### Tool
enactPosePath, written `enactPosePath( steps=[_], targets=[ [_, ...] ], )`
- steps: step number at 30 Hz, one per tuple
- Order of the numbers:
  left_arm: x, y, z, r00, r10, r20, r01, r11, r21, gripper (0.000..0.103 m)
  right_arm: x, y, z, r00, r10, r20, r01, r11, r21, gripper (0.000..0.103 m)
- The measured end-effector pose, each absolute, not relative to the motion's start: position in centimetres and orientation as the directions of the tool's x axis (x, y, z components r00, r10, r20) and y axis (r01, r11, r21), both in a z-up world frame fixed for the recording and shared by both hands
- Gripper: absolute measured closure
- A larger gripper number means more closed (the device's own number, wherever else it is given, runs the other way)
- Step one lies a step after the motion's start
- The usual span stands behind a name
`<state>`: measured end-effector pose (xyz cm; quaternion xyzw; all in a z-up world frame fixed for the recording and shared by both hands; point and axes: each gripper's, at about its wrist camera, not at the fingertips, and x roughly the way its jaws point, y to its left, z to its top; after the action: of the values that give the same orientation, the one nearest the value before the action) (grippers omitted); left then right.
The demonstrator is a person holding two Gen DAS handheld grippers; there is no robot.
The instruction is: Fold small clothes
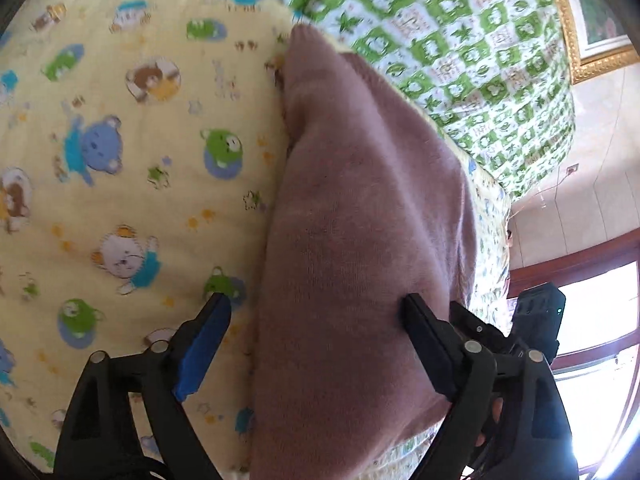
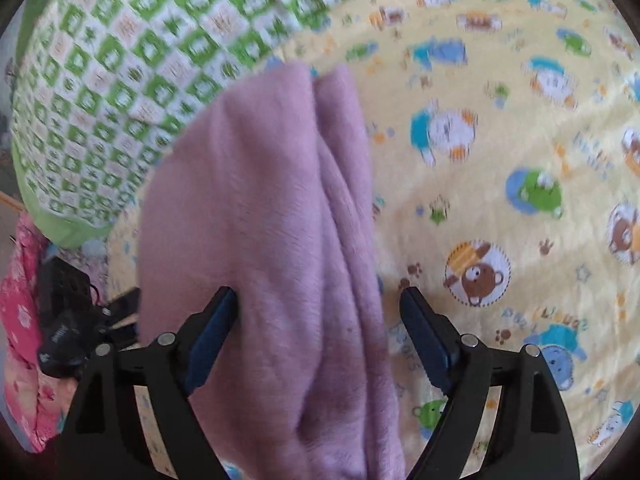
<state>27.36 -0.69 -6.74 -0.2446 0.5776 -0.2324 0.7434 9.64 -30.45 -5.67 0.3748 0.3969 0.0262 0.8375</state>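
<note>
A pink fuzzy garment point(image 1: 360, 240) lies bunched on the yellow bear-print sheet point(image 1: 120, 160). In the left wrist view my left gripper point(image 1: 316, 304) is open, with the cloth lying between its jaws against the right finger. In the right wrist view the same garment point(image 2: 260, 240) shows long folds. My right gripper point(image 2: 318, 298) is open, with the cloth between its jaws against the left finger. The other gripper point(image 2: 68, 320) shows at the lower left of the right wrist view.
A green-and-white checked quilt point(image 1: 460, 60) is heaped at the back of the bed, and also shows in the right wrist view point(image 2: 120, 80). A pink flowered cloth point(image 2: 24, 320) lies at the left edge. A gold picture frame point(image 1: 580, 32) and a window point(image 1: 592, 340) are on the right.
</note>
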Motion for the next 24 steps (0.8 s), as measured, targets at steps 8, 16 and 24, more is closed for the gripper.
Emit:
enactPosePath(
  steps=[8,16,24],
  targets=[
    [27.9,-3.2,-8.5,0.207,-0.653,-0.728,0.099,0.754,-0.649,0.044,10.2,-30.0,-6.1,0.685,0.416,-0.598,0.213,0.671,0.711,0.06],
    [25.0,-0.7,-4.0,0.297,-0.678,-0.673,0.171,0.731,-0.661,0.057,8.6,-26.7,-1.4,0.734,0.425,-0.53,0.114,0.692,0.712,0.067],
    [21.1,9.1,1.1,0.432,-0.627,-0.648,0.103,0.748,-0.655,0.063,10.2,-18.5,1.4,0.689,0.563,-0.457,-0.049,0.666,0.745,0.068]
  ],
)
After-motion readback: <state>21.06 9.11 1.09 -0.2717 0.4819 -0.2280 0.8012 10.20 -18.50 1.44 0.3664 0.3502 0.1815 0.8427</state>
